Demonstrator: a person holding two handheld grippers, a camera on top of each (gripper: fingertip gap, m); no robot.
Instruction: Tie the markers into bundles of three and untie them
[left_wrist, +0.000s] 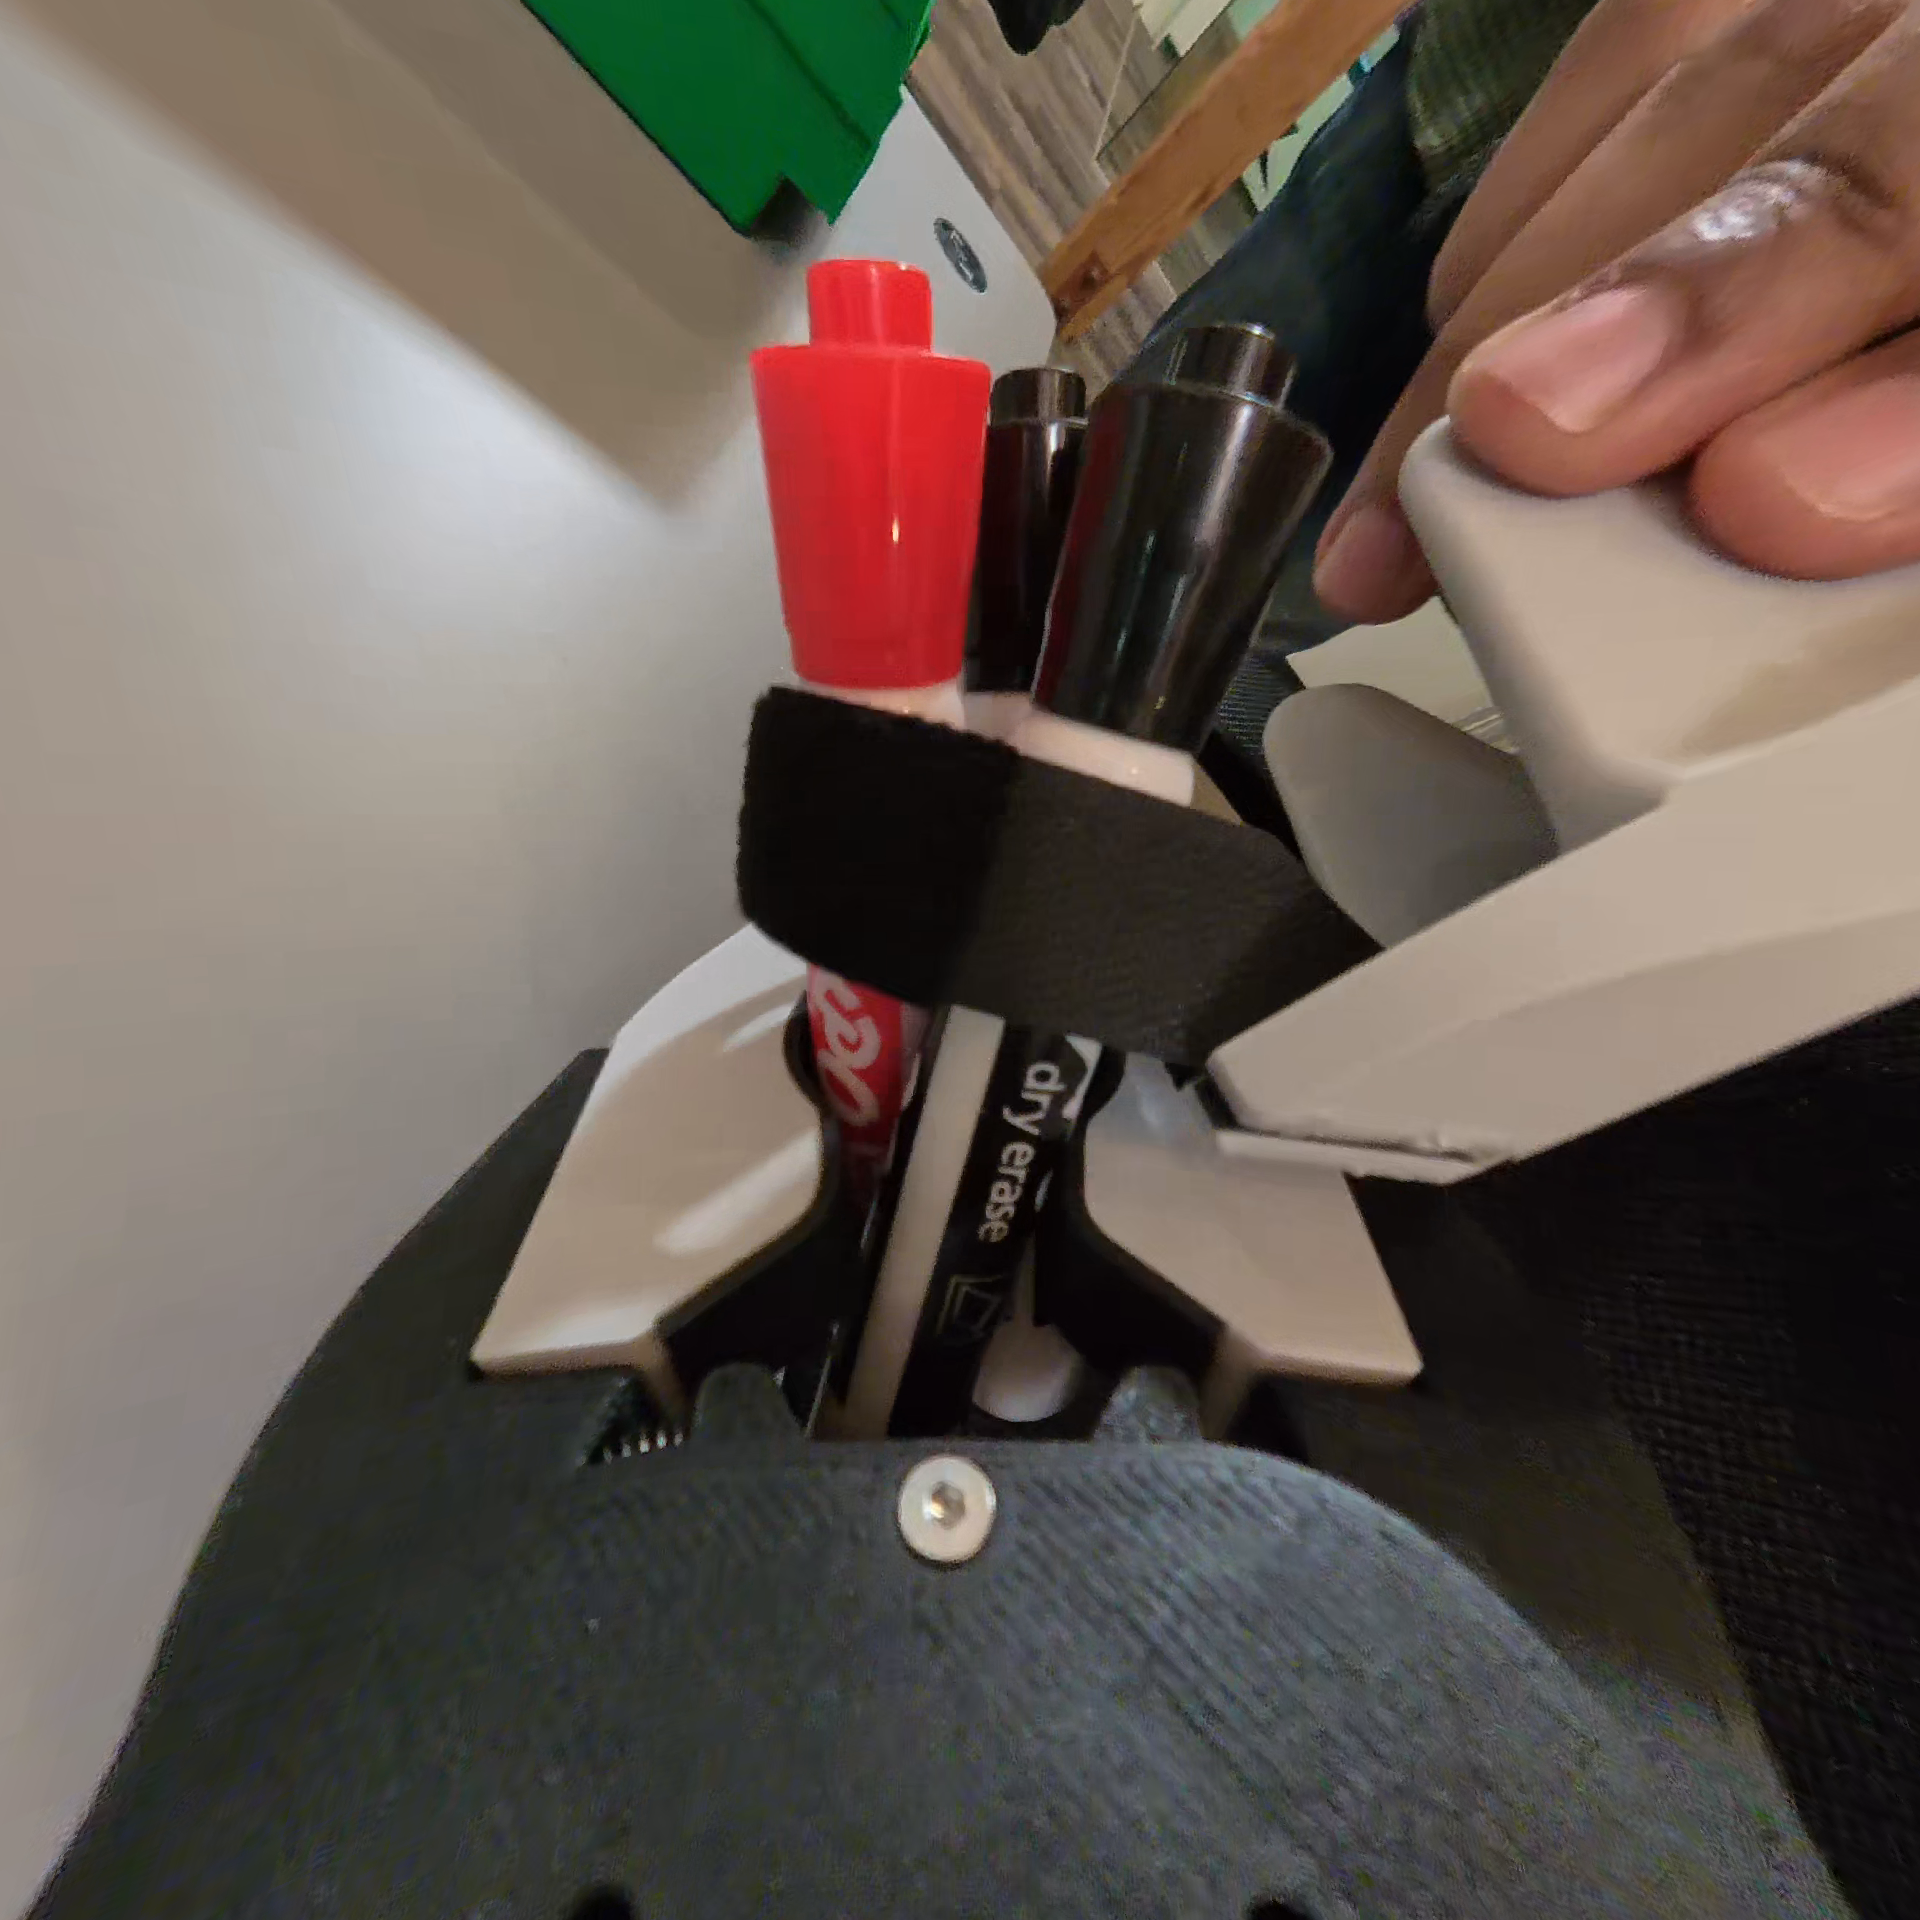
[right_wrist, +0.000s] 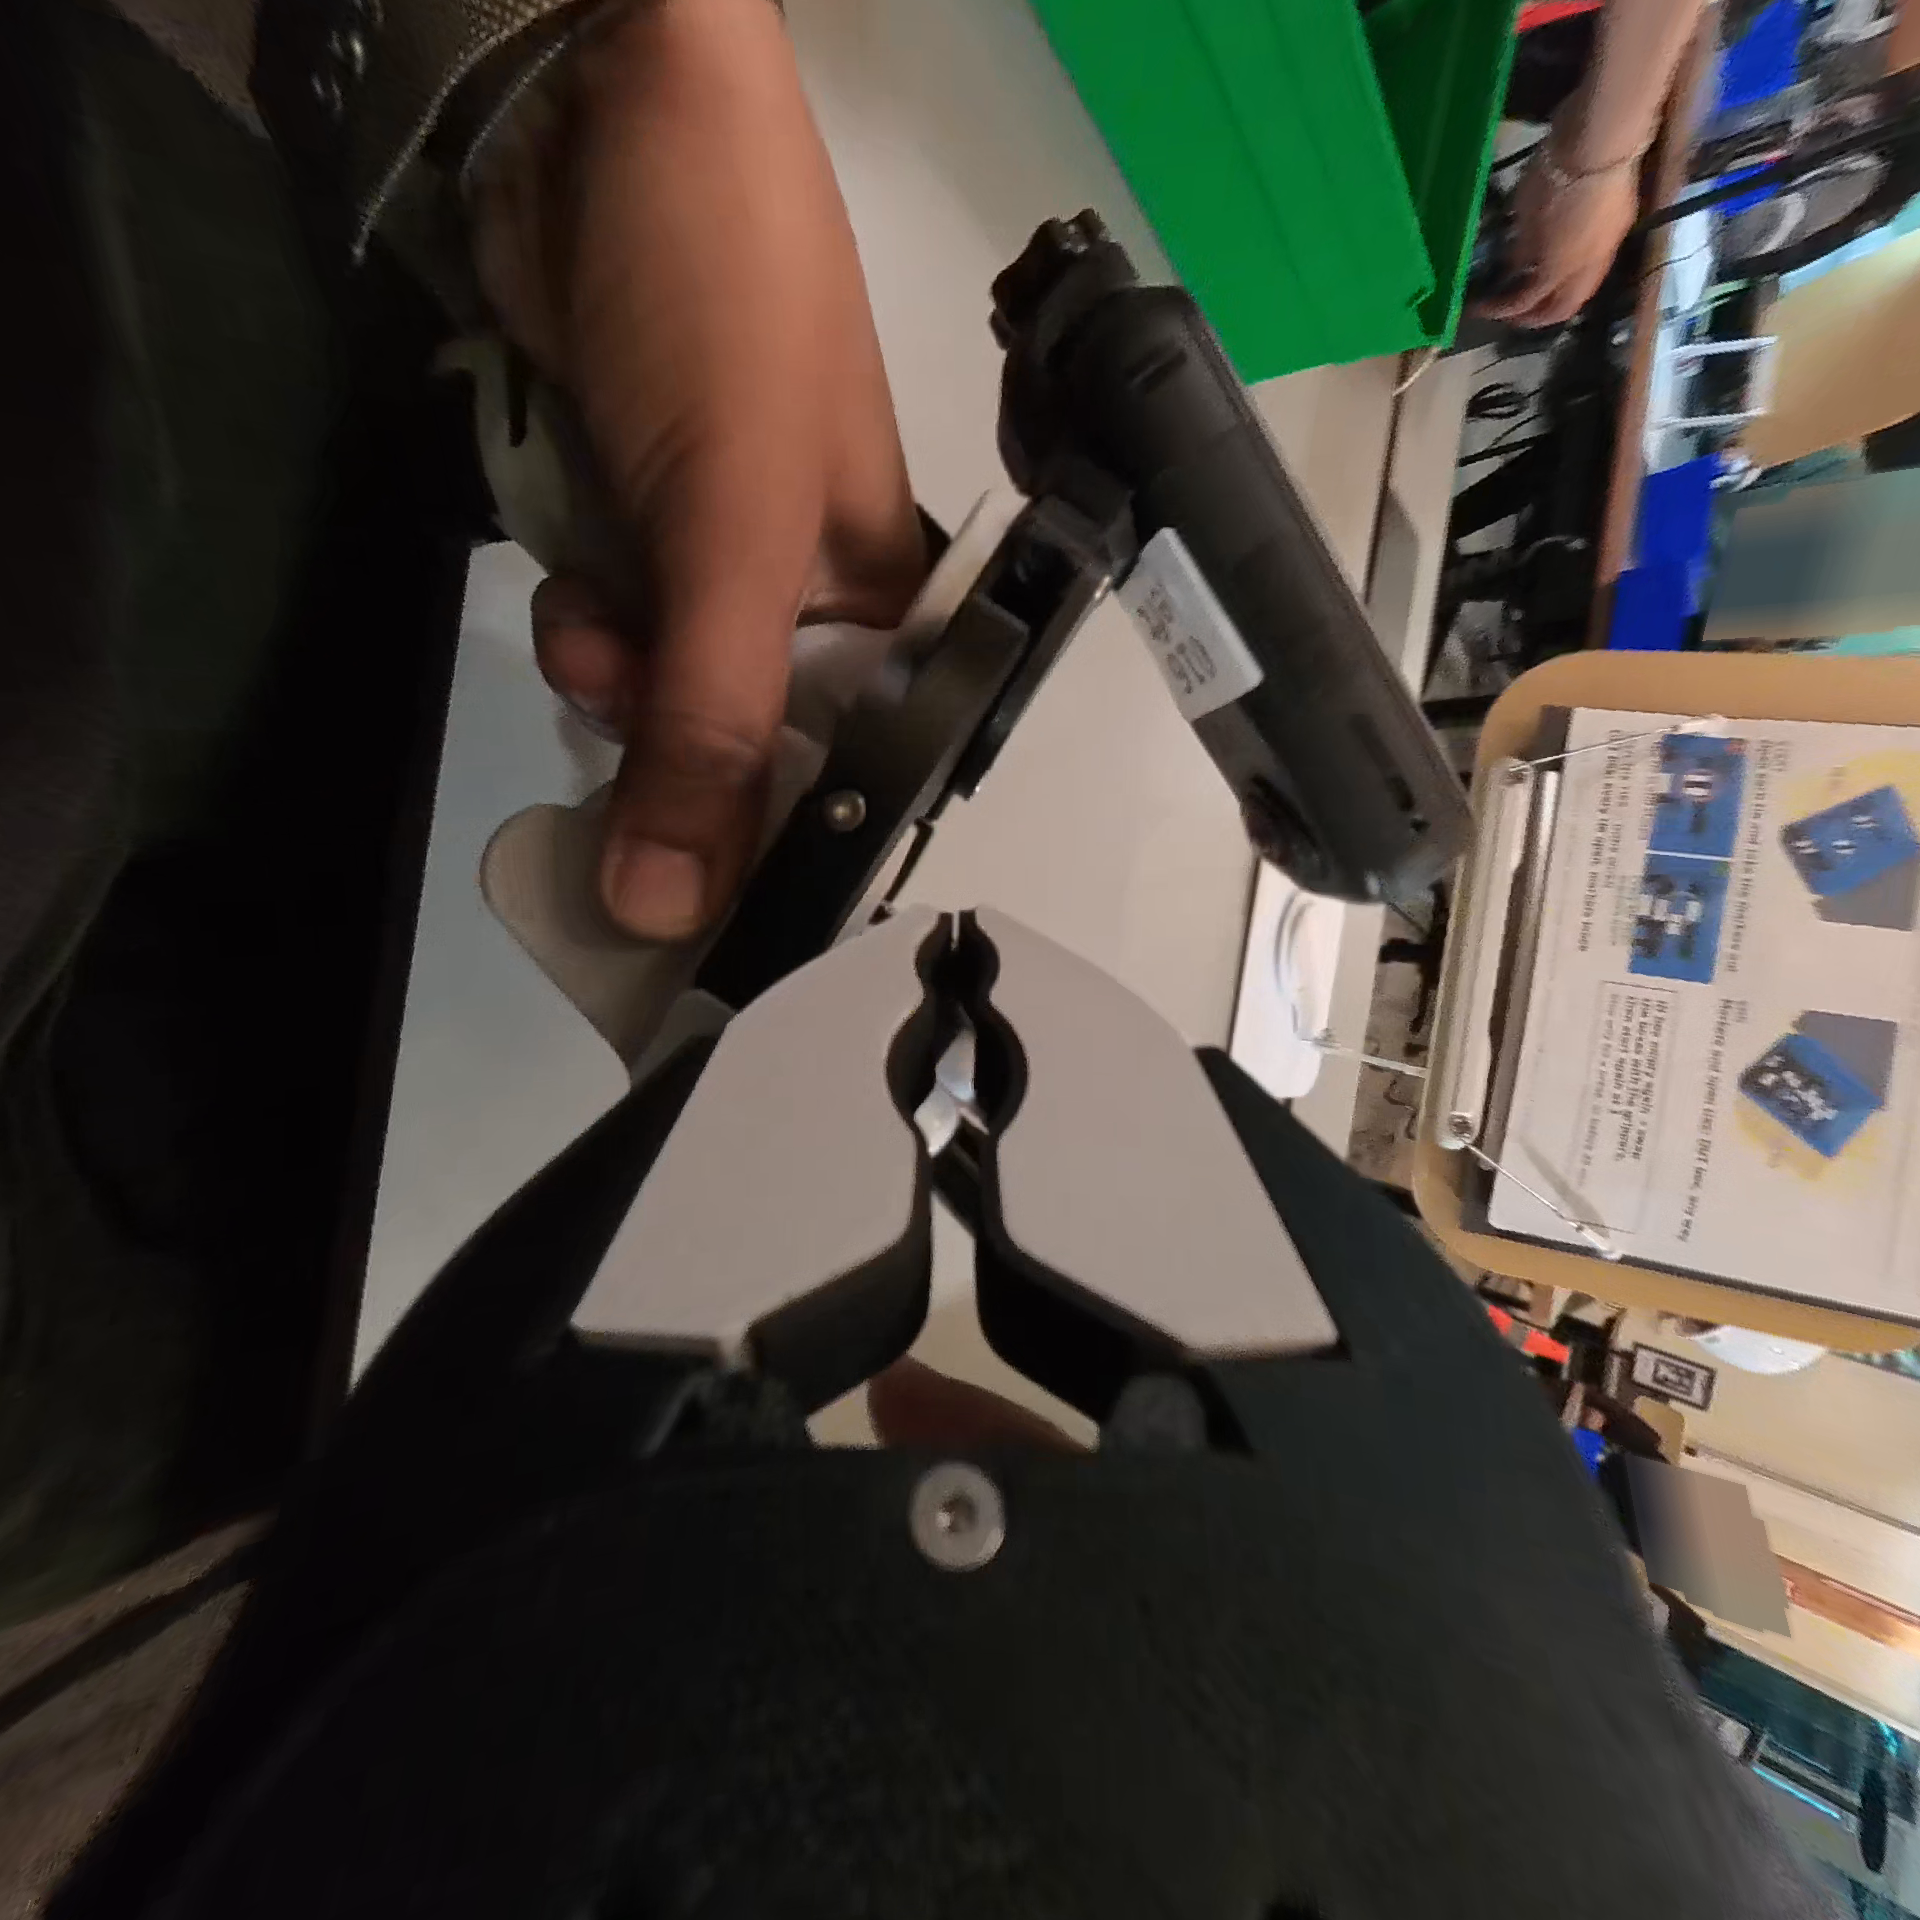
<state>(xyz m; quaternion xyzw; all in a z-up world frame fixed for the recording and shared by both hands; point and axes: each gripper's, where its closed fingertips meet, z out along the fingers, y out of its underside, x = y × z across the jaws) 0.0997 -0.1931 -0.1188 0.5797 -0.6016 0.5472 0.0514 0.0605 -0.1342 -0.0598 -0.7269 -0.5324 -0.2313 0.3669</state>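
In the left wrist view my left gripper is shut on three markers held upright: one with a red cap and two with black caps. A black strap is wrapped around them just below the caps. Its free end runs right into my right gripper, which is shut on it. In the right wrist view the right gripper is shut, its tips against the left gripper's underside. The markers are hidden there.
The white table lies behind the markers, with a green bin at its far side, also in the right wrist view. A clipboard with a printed sheet stands to the right. A hand holds the left gripper.
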